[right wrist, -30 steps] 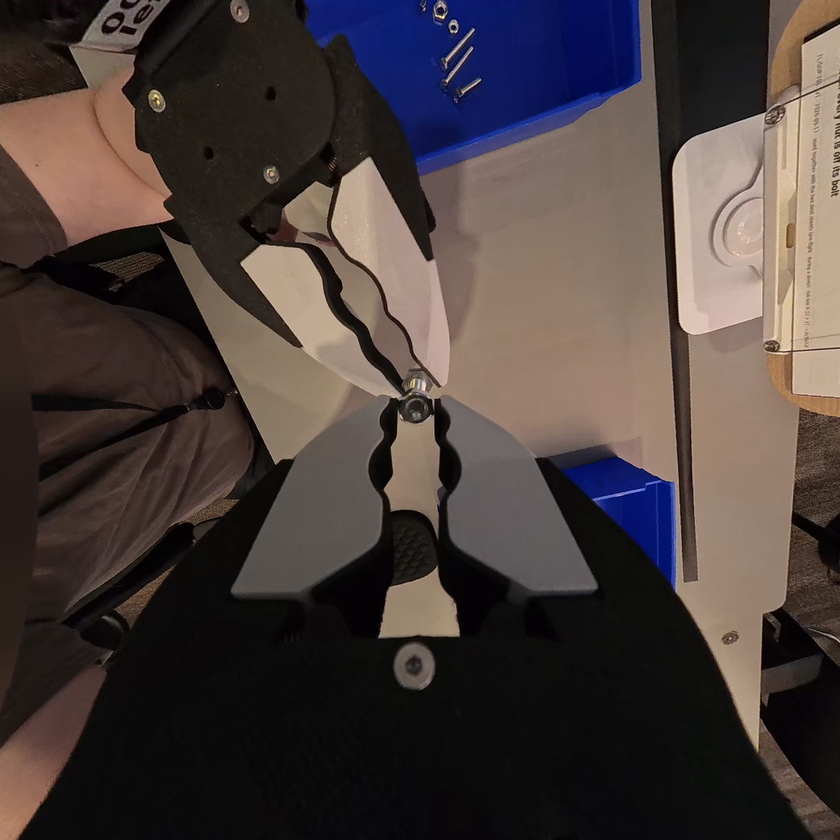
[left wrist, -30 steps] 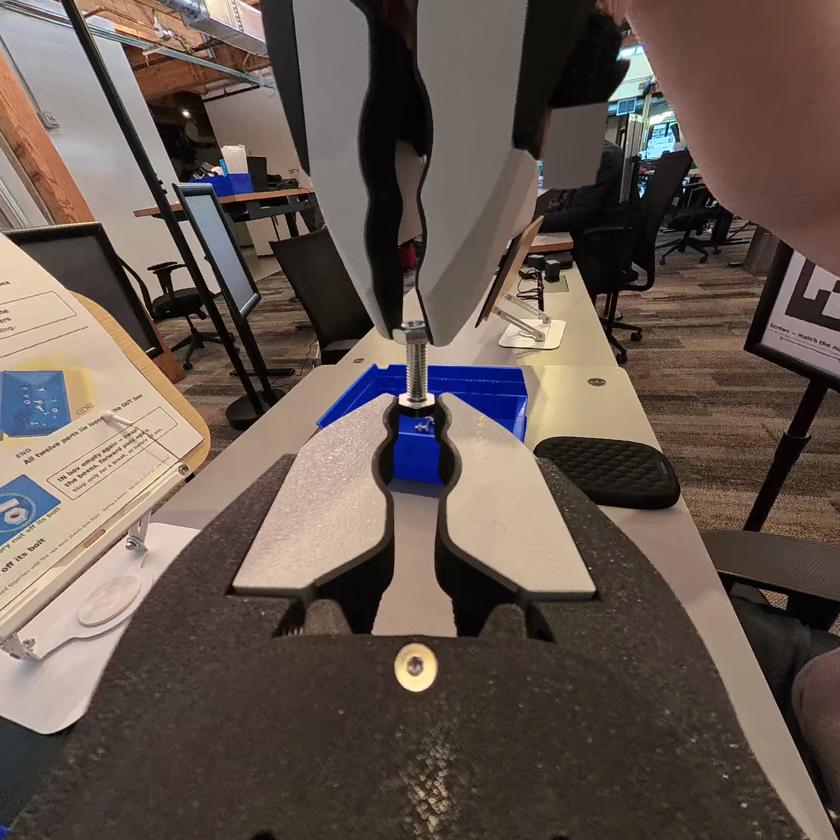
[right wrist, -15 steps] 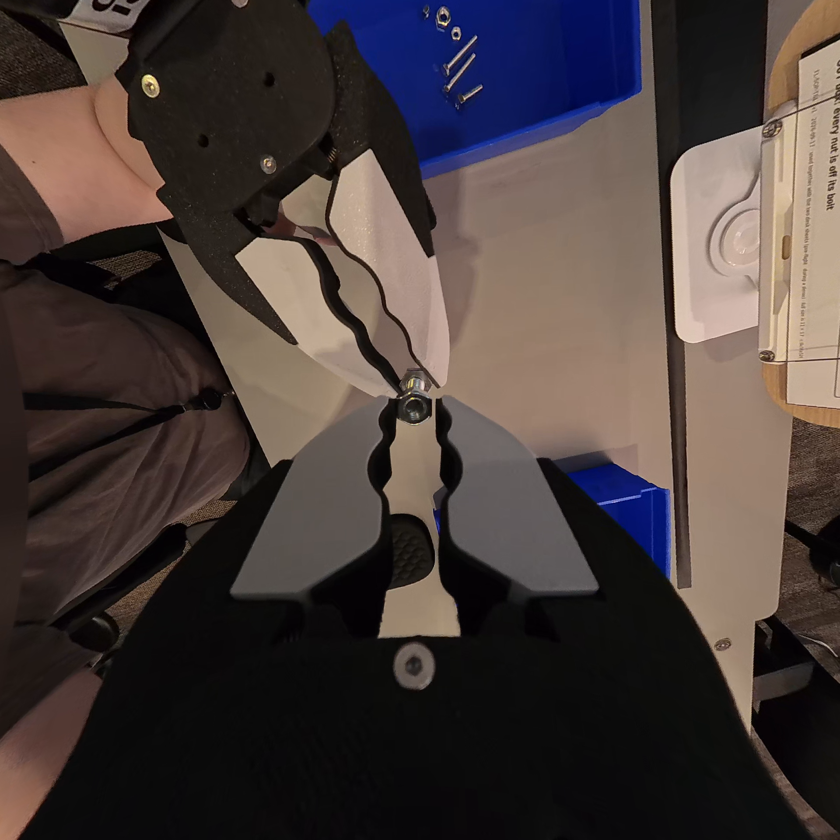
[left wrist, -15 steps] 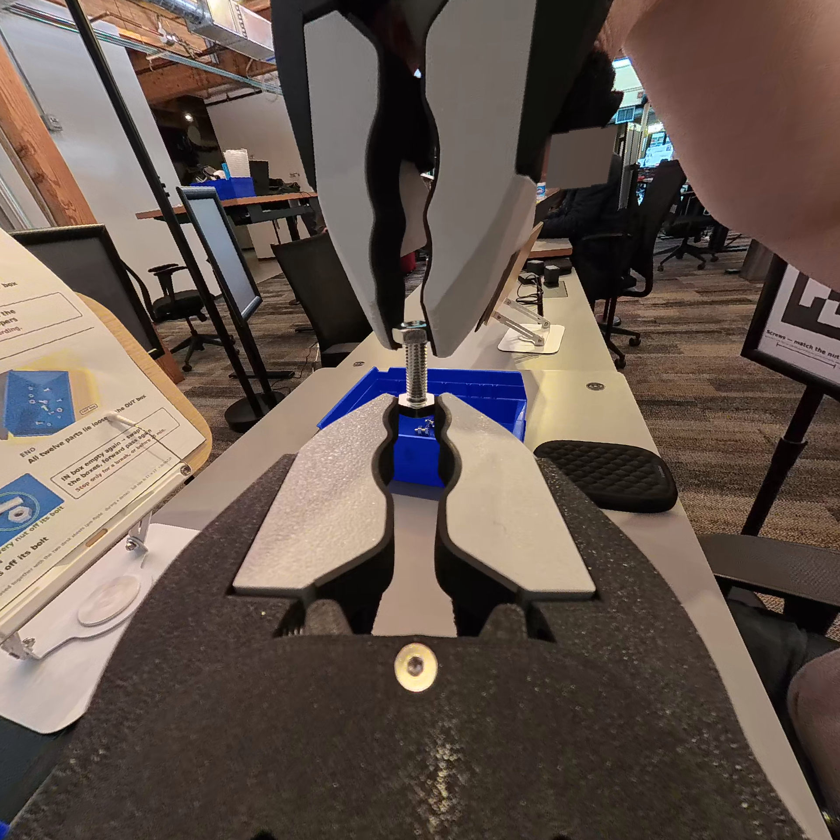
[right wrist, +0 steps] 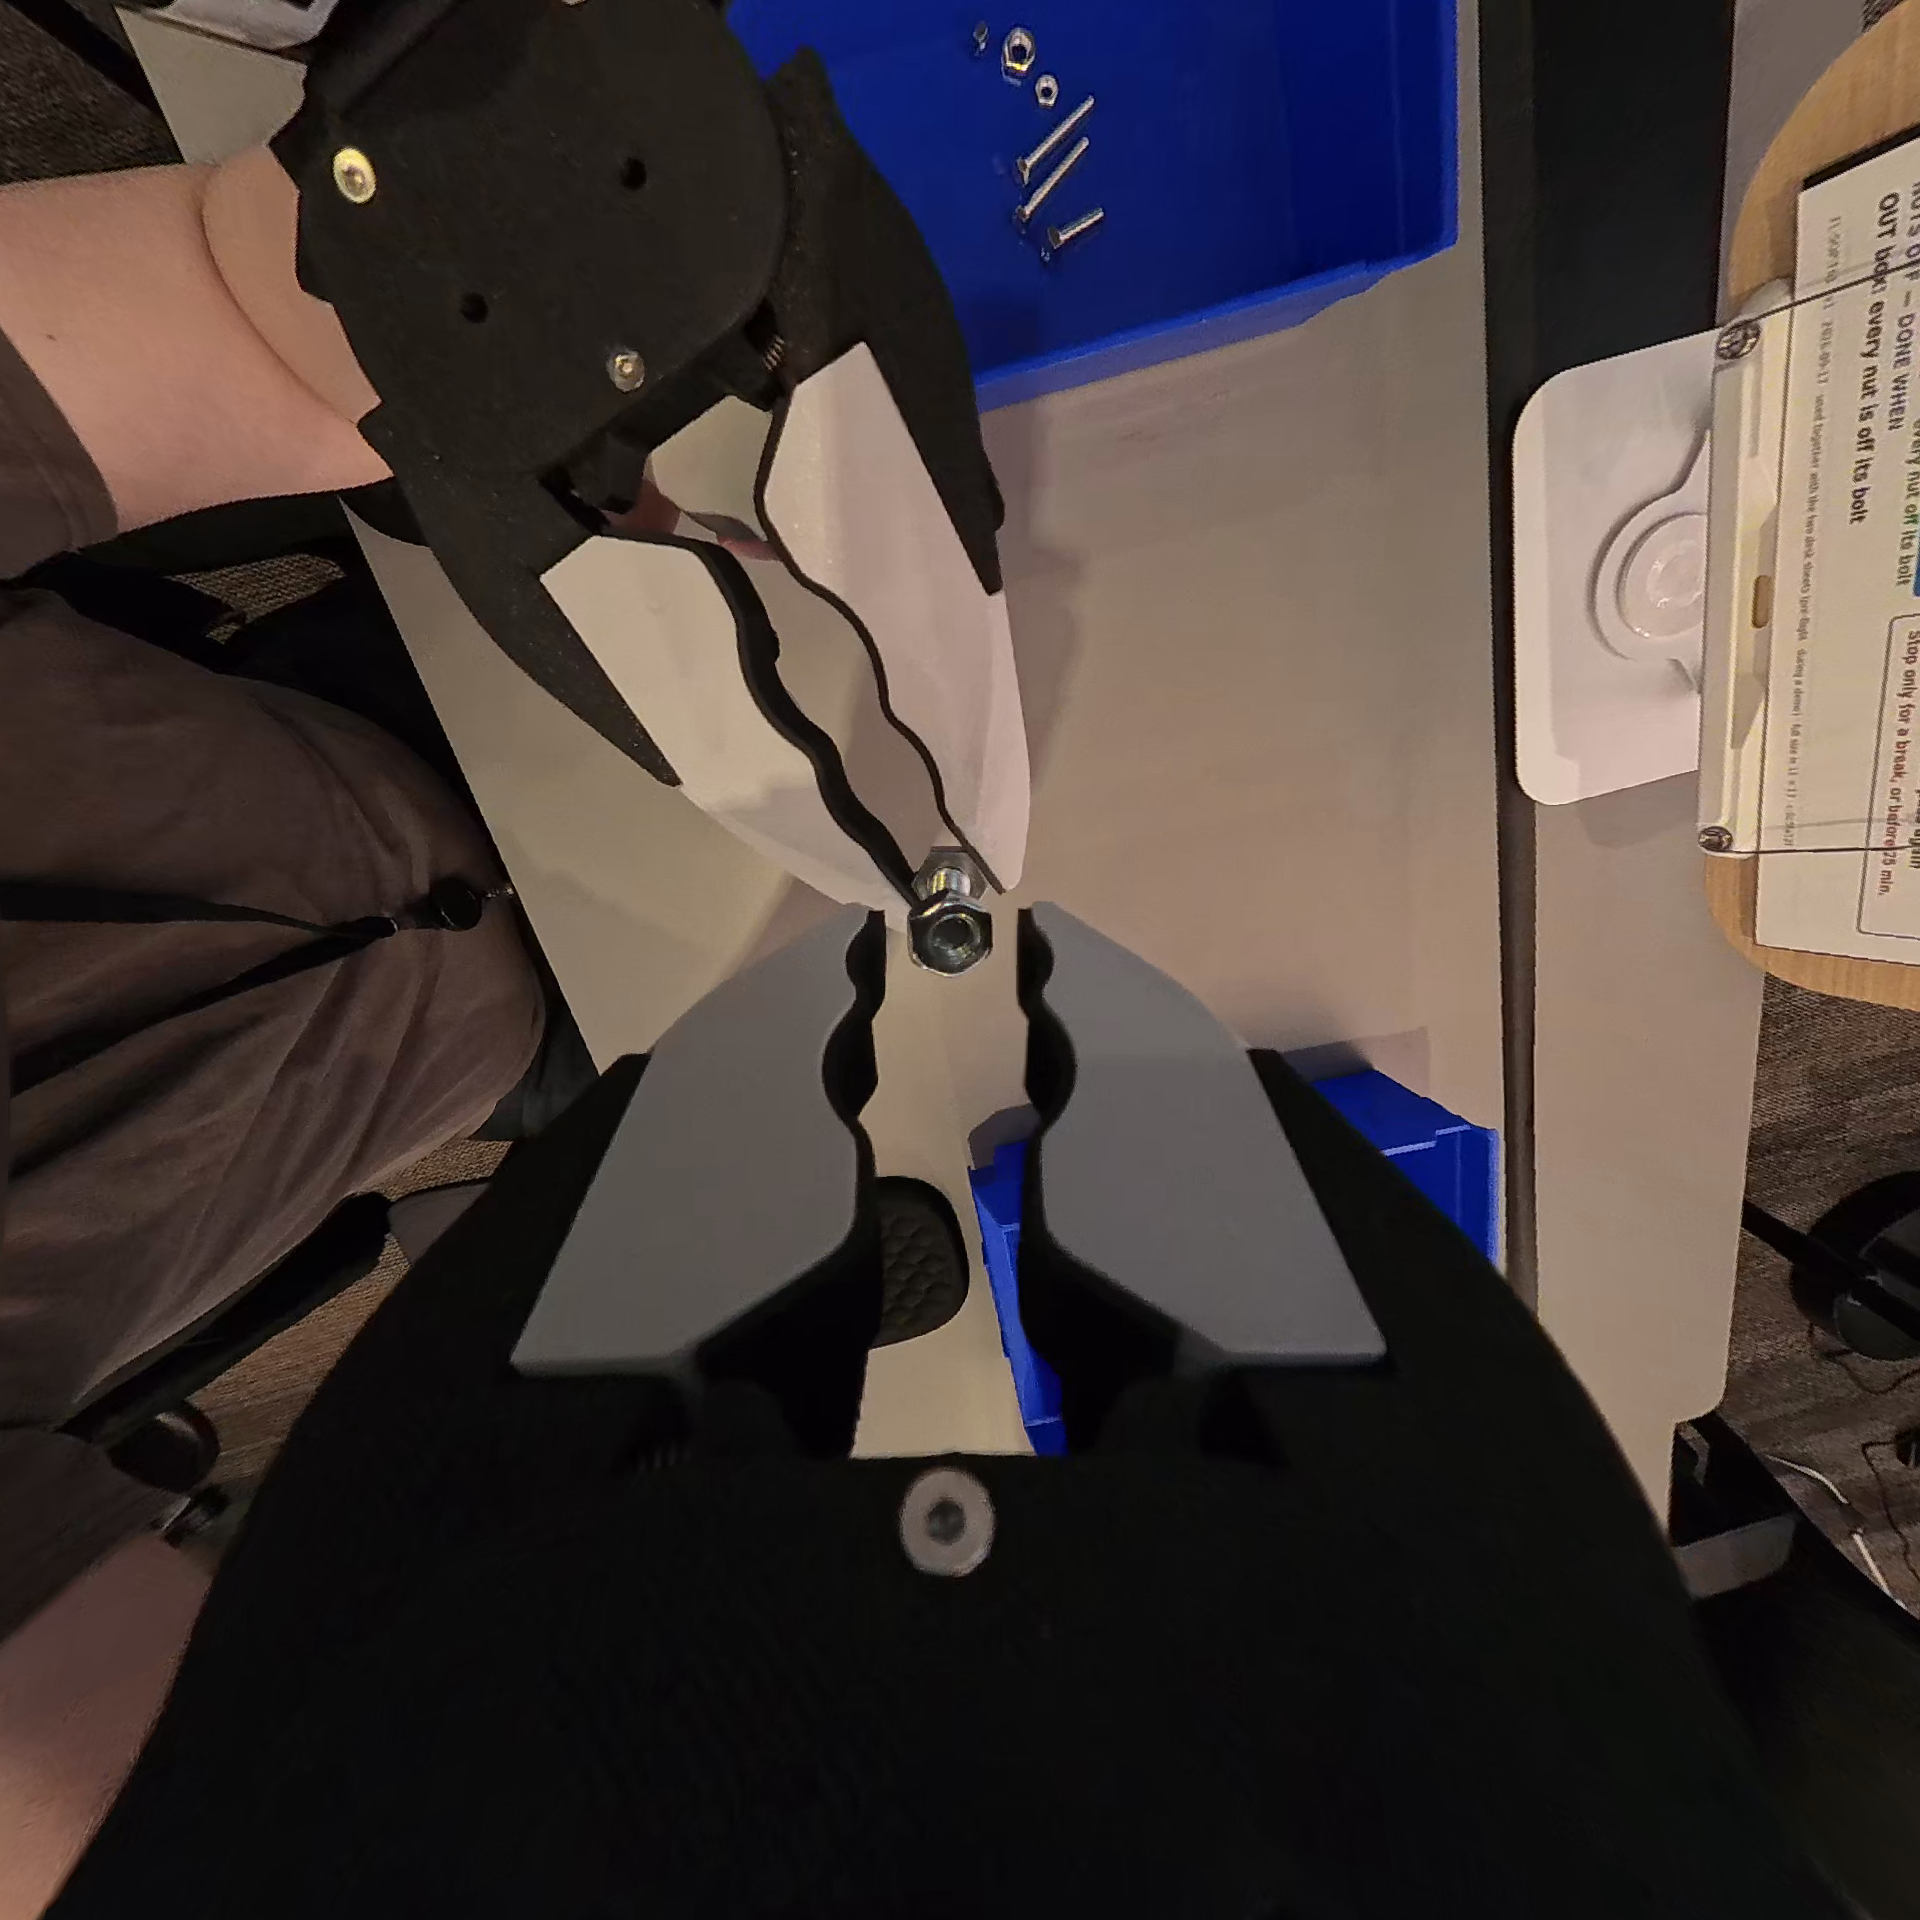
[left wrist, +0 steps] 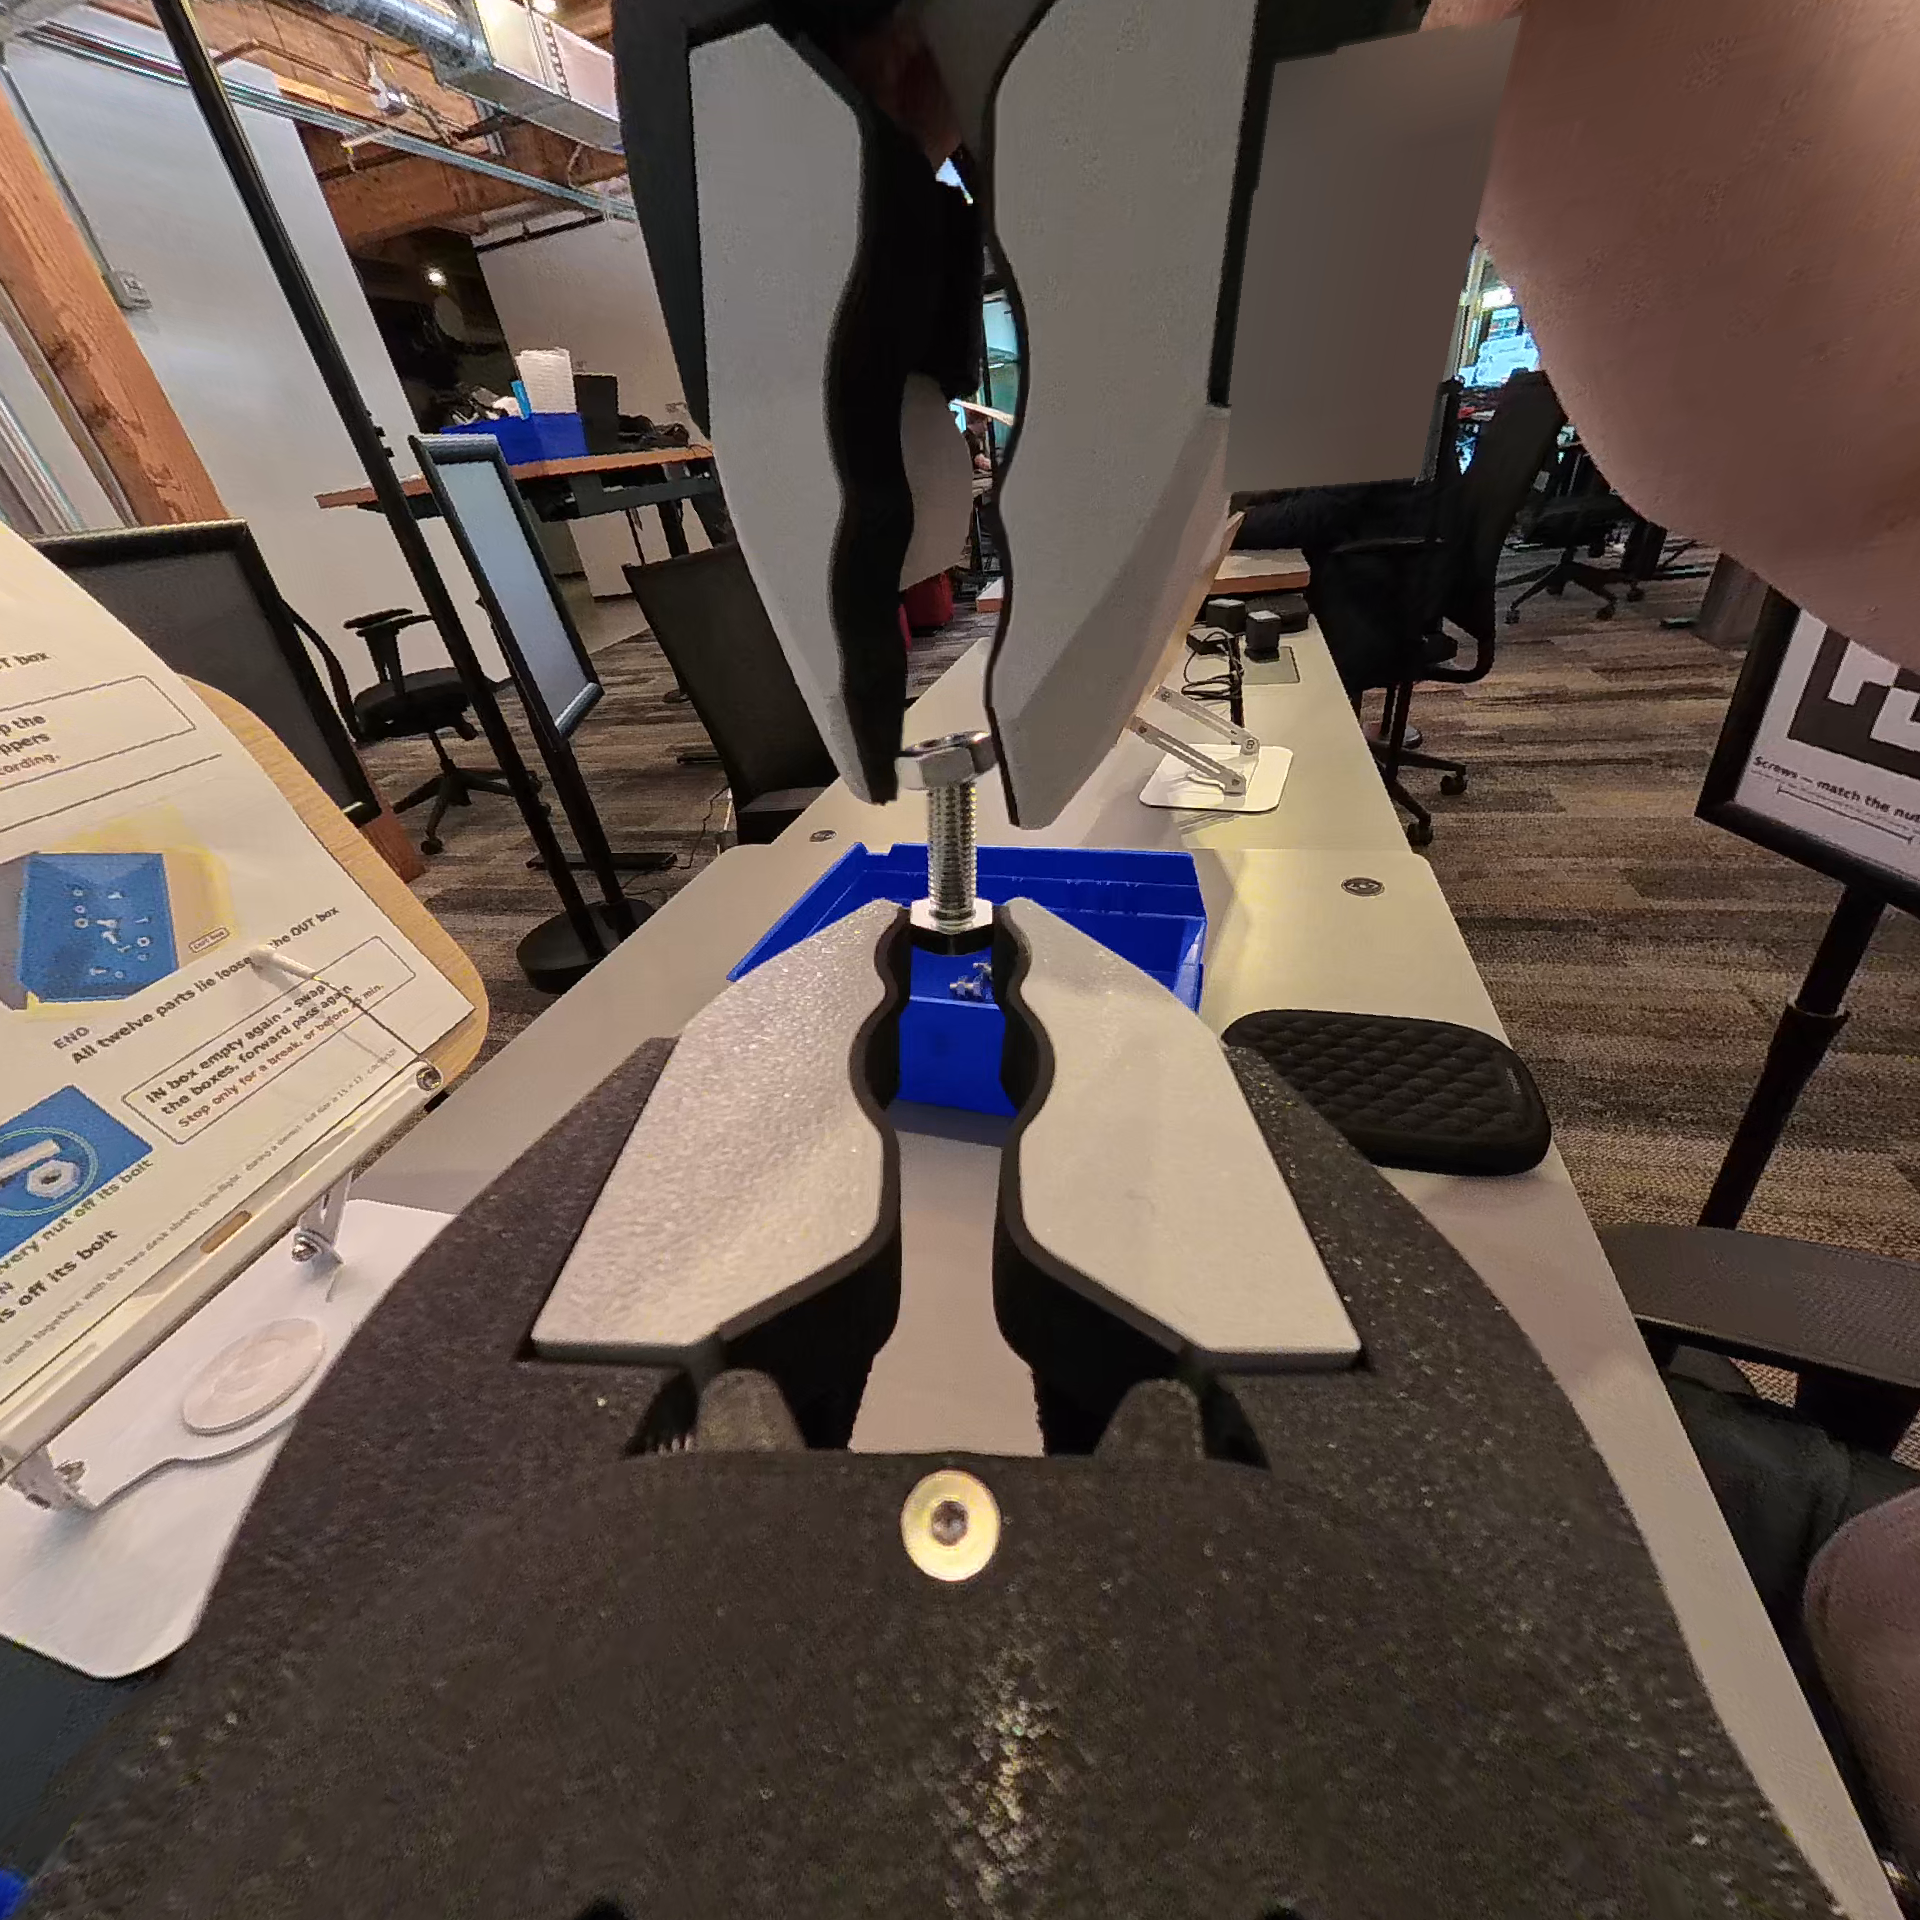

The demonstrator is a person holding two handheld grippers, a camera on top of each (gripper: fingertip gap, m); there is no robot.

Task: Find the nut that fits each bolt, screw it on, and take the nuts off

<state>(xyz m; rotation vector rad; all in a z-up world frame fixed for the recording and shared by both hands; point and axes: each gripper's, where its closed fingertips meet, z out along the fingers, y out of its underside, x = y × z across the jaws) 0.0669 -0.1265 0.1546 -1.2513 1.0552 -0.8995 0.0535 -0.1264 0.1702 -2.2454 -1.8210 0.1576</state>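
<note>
A short silver bolt (left wrist: 951,852) stands upright above the table. My left gripper (left wrist: 948,916) is shut on its lower hex end. A hex nut (left wrist: 941,769) with a hollow centre sits at its upper end. My right gripper (left wrist: 940,800) hangs down over that nut with its fingers slightly apart, not pinching it. In the right wrist view the nut (right wrist: 948,940) shows end on between my right gripper's (right wrist: 951,923) parted fingertips. My left gripper (right wrist: 943,883) comes in from the upper left, holding the bolt.
A blue bin (right wrist: 1247,239) holds loose nuts and screws (right wrist: 1049,166). It also shows behind the bolt (left wrist: 1101,904). A second blue bin (right wrist: 1434,1174) stands nearer. A black wrist pad (left wrist: 1392,1091) lies right. An instruction sheet on a stand (left wrist: 156,935) is left. Less than 4 cm separates the two grippers' tips.
My right gripper was shut on the upper nut and has now opened a little around it. My left gripper still holds the bolt in place.
</note>
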